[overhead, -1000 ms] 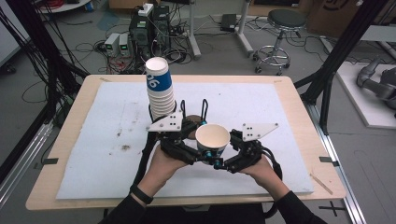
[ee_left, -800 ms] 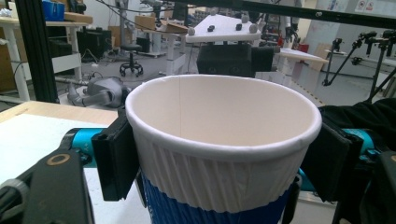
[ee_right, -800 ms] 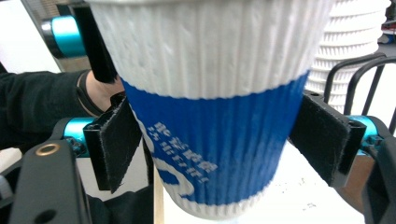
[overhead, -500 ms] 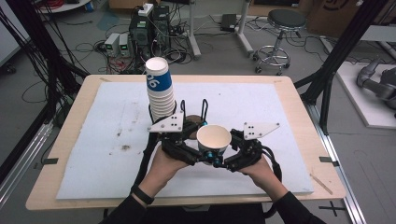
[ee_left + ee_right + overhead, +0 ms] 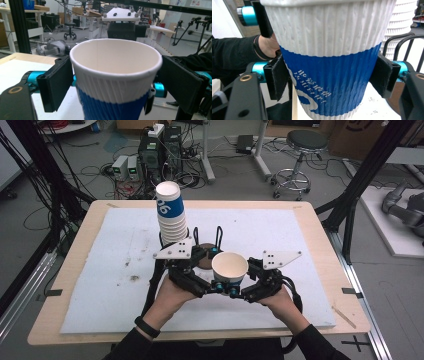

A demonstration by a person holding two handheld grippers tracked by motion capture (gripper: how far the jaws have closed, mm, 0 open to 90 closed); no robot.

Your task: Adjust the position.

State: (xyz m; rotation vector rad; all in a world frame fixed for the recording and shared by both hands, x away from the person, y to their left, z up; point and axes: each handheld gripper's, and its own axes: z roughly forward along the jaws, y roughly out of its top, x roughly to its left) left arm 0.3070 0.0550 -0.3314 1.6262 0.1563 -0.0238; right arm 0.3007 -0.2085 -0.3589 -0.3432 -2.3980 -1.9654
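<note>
We see a single paper cup (image 5: 229,268), white above and blue below, standing upright with its mouth up, held off the bench (image 5: 320,237) between the two grippers. The right gripper (image 5: 239,291) has its jaws closed on the cup's blue lower band, one pad pressed against each side, so the cup sits squarely between them. The left gripper (image 5: 212,289) faces it from the other side; its jaws have just been opening, and we cannot tell whether their pads touch the cup between them. In the left gripper view the cup's open rim rises between the right gripper's jaws. Beyond the left gripper's jaws a tall stack of cups (image 5: 170,218) stands on the bench
</note>
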